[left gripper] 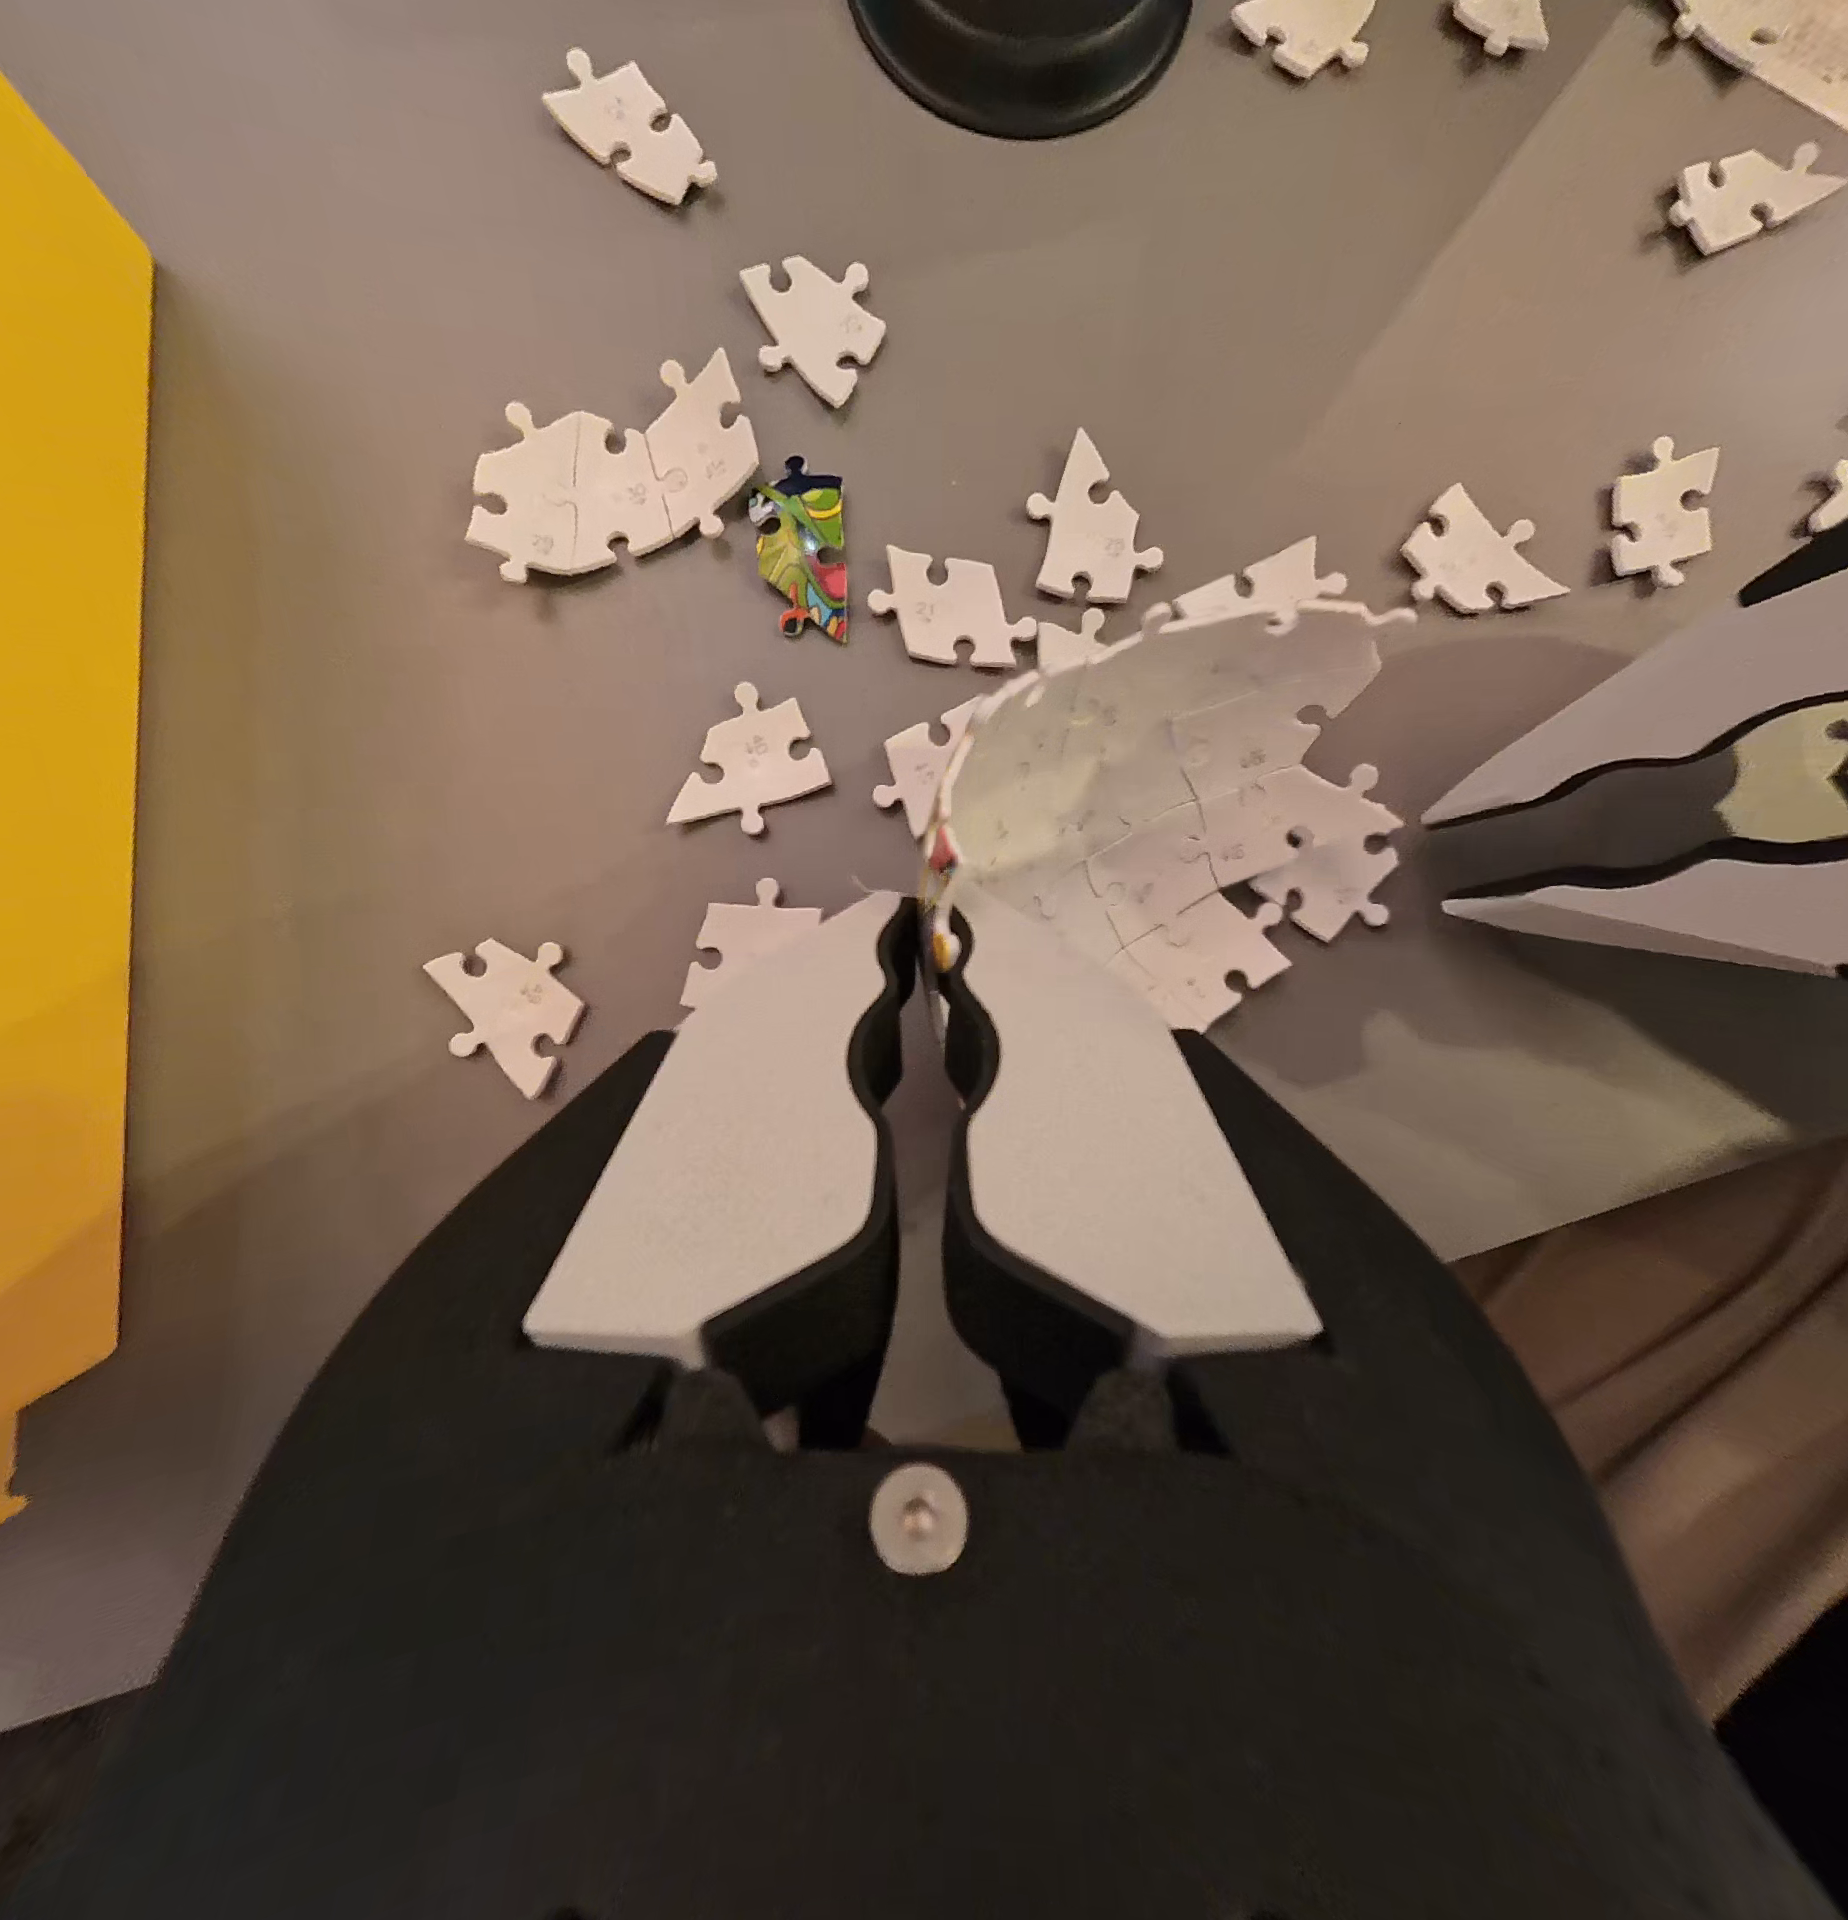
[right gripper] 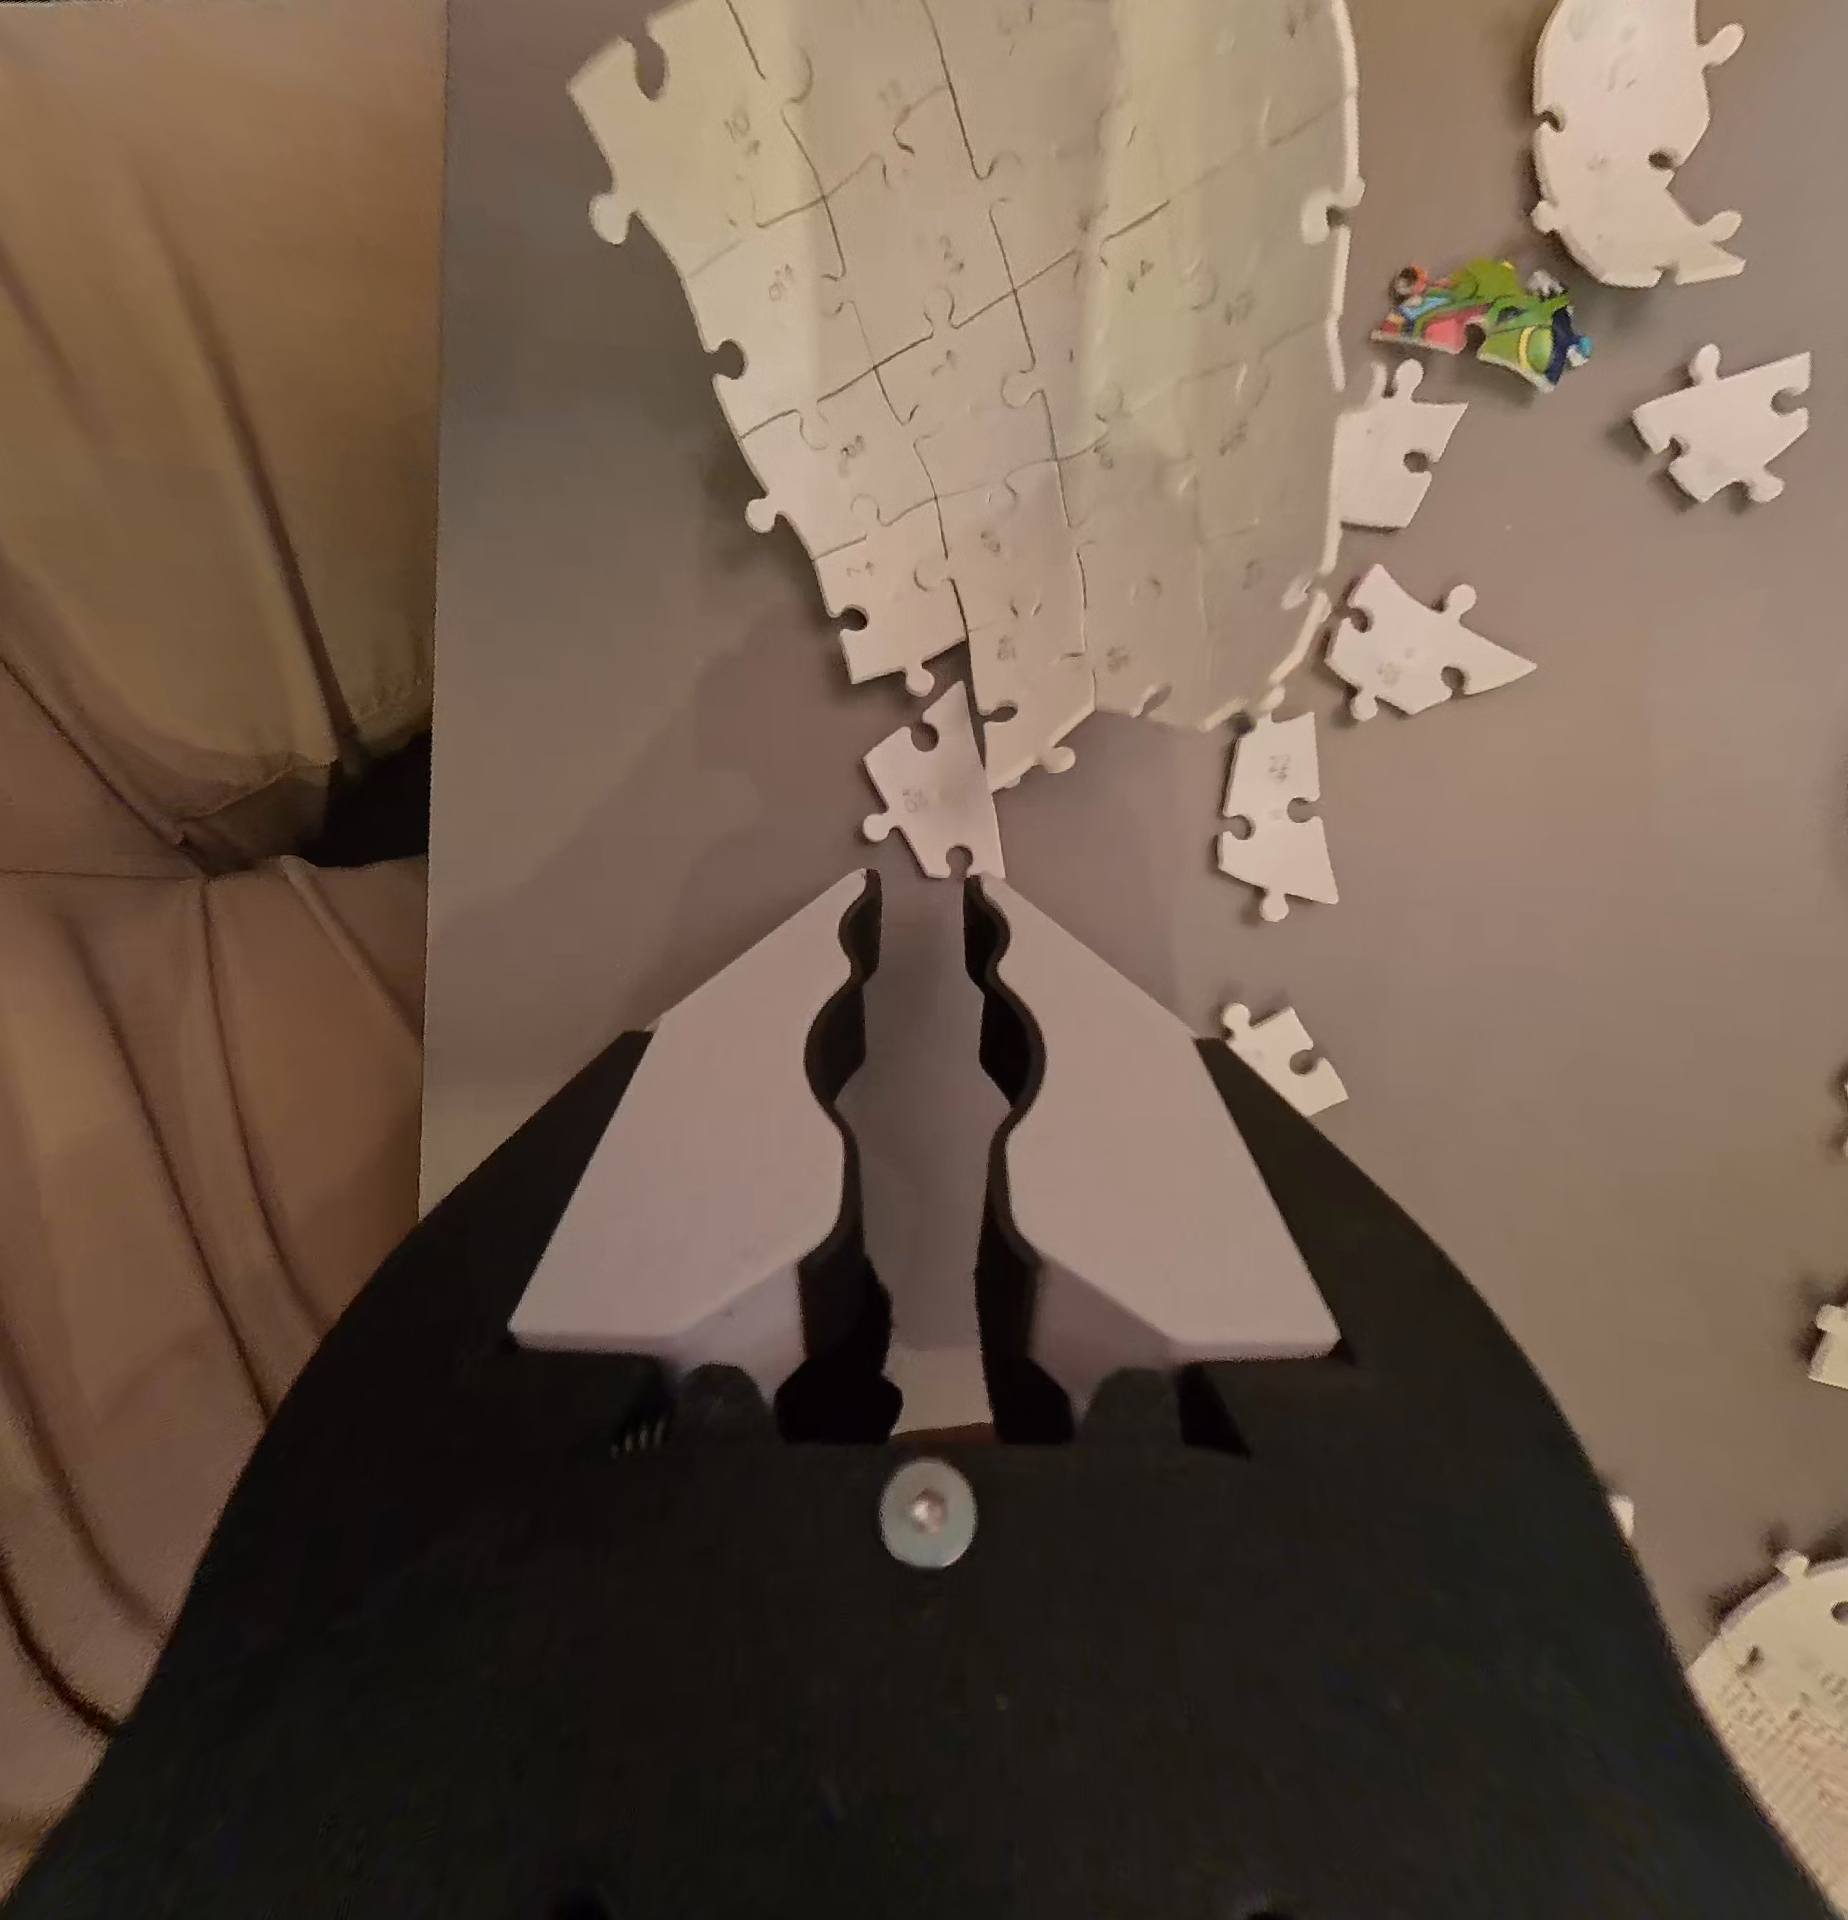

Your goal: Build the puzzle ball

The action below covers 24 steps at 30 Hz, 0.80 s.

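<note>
Two grippers work over a grey tabletop (left gripper: 359, 623) strewn with loose white curved puzzle pieces, most lying blank side up. The left gripper (left gripper: 932, 935) is clenched on the edge of the curved, partly assembled white puzzle-ball shell (left gripper: 1159, 790), pinching its rim between the black wavy finger pads (left gripper: 878, 1029). In the left wrist view the shell stands off the table with its concave numbered inside facing the camera and its long axis running away from the fingertips, up and to the right; printed colour shows along the clamped rim. The right gripper (right gripper: 922, 883) is released, its jaws parted with bare table between them, tips just beside a single white piece (right gripper: 935, 795) that seems to touch the shell's lower edge, though blur makes the joint uncertain. One colourful piece (left gripper: 808, 549) lies printed side up near a joined white cluster (left gripper: 598, 499).
</note>
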Available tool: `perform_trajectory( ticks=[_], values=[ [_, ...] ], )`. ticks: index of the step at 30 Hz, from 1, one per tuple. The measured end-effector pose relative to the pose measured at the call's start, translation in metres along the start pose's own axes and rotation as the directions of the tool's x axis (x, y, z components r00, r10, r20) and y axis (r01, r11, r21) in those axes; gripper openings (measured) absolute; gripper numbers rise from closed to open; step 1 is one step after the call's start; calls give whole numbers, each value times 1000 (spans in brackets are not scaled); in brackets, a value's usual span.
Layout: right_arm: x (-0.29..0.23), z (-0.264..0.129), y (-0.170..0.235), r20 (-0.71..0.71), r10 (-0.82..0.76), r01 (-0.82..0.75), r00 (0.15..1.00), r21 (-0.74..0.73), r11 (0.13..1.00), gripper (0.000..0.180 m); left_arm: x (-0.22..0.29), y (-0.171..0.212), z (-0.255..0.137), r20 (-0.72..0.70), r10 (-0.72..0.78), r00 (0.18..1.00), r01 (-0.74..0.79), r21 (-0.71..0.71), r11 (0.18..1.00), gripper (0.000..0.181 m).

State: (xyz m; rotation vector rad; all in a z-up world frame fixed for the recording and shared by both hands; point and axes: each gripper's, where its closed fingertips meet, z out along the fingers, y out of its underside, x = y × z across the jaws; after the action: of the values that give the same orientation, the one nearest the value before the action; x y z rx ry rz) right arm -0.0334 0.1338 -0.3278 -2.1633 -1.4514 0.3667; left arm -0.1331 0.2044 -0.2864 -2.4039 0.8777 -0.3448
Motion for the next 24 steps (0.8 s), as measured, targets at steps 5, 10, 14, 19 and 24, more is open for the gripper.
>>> perform_trajectory(
  ticks=[5, 10, 14, 19, 24],
  values=[
    [-4, -5, 0, 10, -47, 46, 999, 10, 999, 15, 3, -3, 1, 28, 11, 1000, -10, -35, 999, 3],
    [-3, -11, -4, -1, -114, 114, 993, 30, 993, 14, 4, -3, 0, 71, 27, 997, -22, -69, 997, 3],
    [-5, -16, -15, -2, -183, 183, 983, 75, 980, 14, 11, -6, -5, 77, 31, 997, -26, -71, 997, 3],
    [-3, -13, -13, 6, -201, 200, 980, 64, 978, 14, 14, -8, -7, 88, 36, 995, -30, -79, 996, 3],
    [1, -13, -11, -1, -214, 213, 977, 67, 975, 14, 18, -10, -4, 102, 47, 994, -38, -86, 996, 3]
  ],
)
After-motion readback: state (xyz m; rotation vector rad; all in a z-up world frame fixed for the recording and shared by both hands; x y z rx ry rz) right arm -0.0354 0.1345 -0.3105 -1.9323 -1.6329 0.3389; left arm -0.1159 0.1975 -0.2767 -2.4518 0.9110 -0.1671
